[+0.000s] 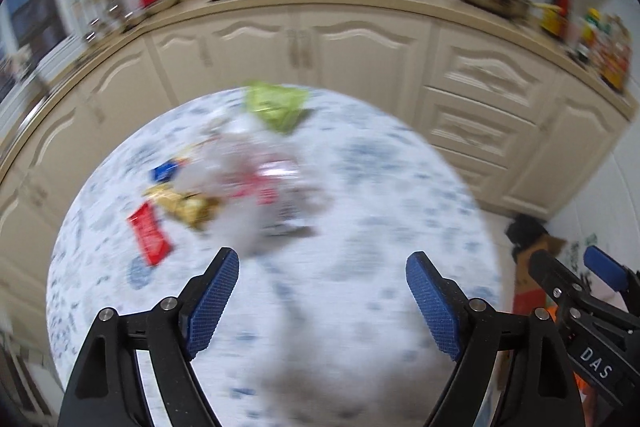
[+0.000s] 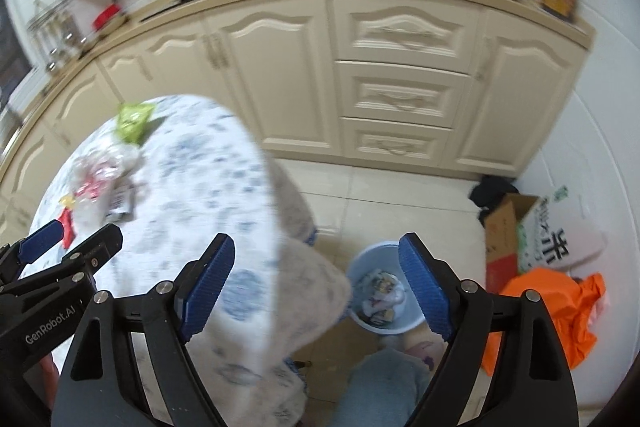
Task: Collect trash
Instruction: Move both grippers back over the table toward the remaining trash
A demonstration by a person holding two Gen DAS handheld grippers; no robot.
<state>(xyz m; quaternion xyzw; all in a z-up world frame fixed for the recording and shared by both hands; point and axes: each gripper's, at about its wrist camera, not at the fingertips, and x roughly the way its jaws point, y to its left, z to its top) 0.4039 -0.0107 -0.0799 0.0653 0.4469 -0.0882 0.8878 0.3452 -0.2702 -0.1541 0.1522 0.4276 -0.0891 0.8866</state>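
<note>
Blurred crinkly wrappers, red (image 1: 149,235), gold (image 1: 188,205), blue (image 1: 165,171) and green (image 1: 276,105), lie scattered on the round blue-patterned white counter (image 1: 380,187), with the left gripper (image 1: 322,303) and right gripper (image 2: 316,287) both spread empty.

Patterned cloth tablecloth (image 1: 360,187), glossy foil wrappers (image 1: 184,205), plastic bin (image 2: 386,323), cardboard box (image 2: 506,227)

White tablecloth (image 1: 360,187) with blue floral print; wrappers: green (image 1: 276,105), red (image 1: 149,233), gold (image 1: 188,205); pale blue bin (image 2: 384,293) lower centre; cream cabinets (image 2: 400,47).
</note>
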